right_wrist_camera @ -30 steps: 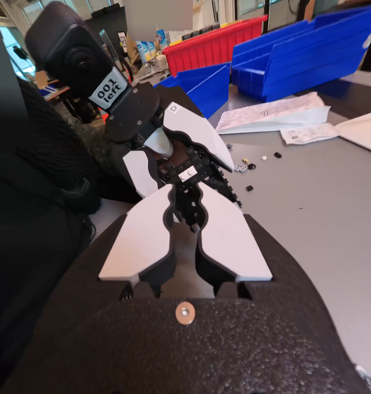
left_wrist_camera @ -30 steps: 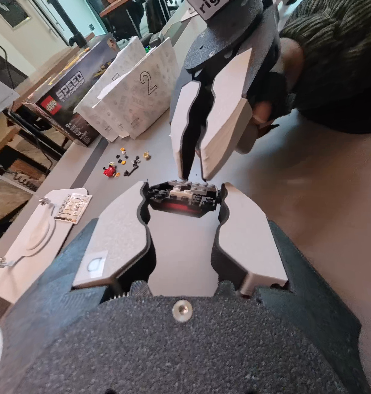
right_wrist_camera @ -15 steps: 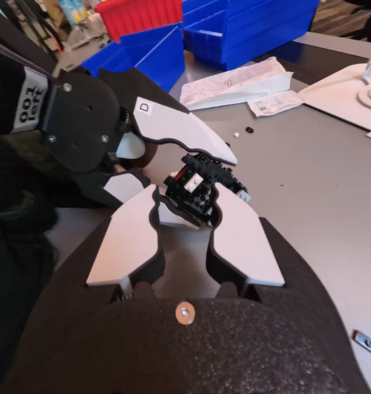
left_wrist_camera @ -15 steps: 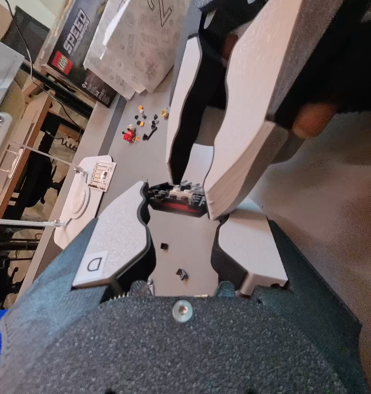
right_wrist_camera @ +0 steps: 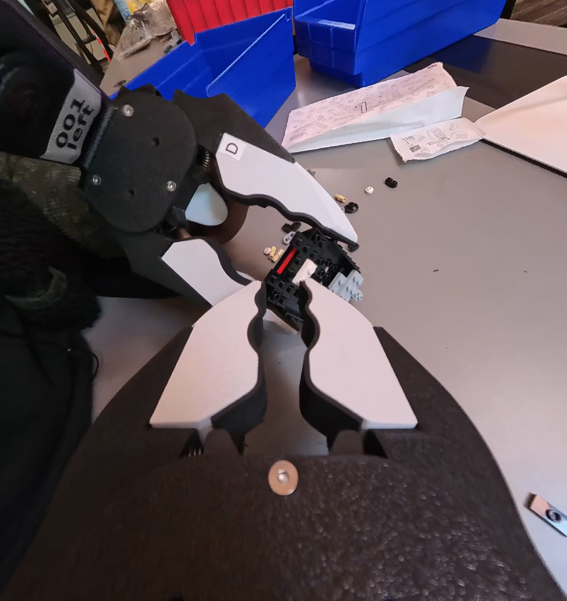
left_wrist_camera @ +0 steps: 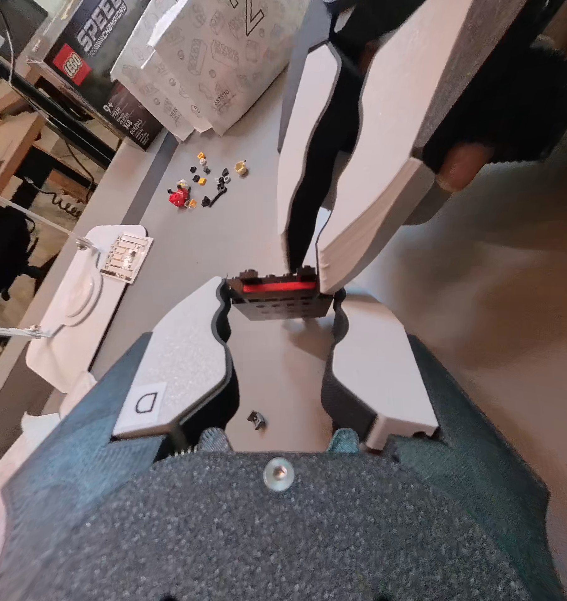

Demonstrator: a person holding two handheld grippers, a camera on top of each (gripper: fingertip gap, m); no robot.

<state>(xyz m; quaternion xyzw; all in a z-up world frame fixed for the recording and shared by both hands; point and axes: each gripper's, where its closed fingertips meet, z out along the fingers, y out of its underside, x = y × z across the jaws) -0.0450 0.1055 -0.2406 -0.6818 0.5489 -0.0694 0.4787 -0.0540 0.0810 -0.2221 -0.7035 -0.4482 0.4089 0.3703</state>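
- Above the grey tabletop [left_wrist_camera: 210,253], your left gripper [left_wrist_camera: 277,292] holds a black brick assembly with a red strip and a light grey end [left_wrist_camera: 277,297] off the surface, one fingertip pressed against each of its short ends, the jaws set wide to span it.
- In the right wrist view the same assembly [right_wrist_camera: 311,270] sits tilted, its studded face turned towards that camera, a white piece in its middle.
- Your right gripper [right_wrist_camera: 280,286] comes at the assembly from the near side of its own view, jaws narrow; the fingertips [right_wrist_camera: 318,296] lie against the near end of the studded face, but I cannot tell whether they pinch any part of it.
- In the left wrist view those right fingers [left_wrist_camera: 347,253] come down from above onto the right end of the assembly's top.
- A small black loose piece [left_wrist_camera: 256,421] lies on the table between your left gripper's fingers, near the camera.
- Far left in that view lie a scatter of small black, orange, red and tan parts [left_wrist_camera: 204,185], white printed paper bags [left_wrist_camera: 210,74] and a dark cardboard box [left_wrist_camera: 90,74].
- A white board with a small sticker sheet [left_wrist_camera: 126,257] lies to the left.
- Beyond the assembly in the right wrist view, blue plastic bins [right_wrist_camera: 389,39] stand at the far edge, with flat opened paper bags [right_wrist_camera: 373,110] and a few tiny loose parts [right_wrist_camera: 370,192] in front of them.
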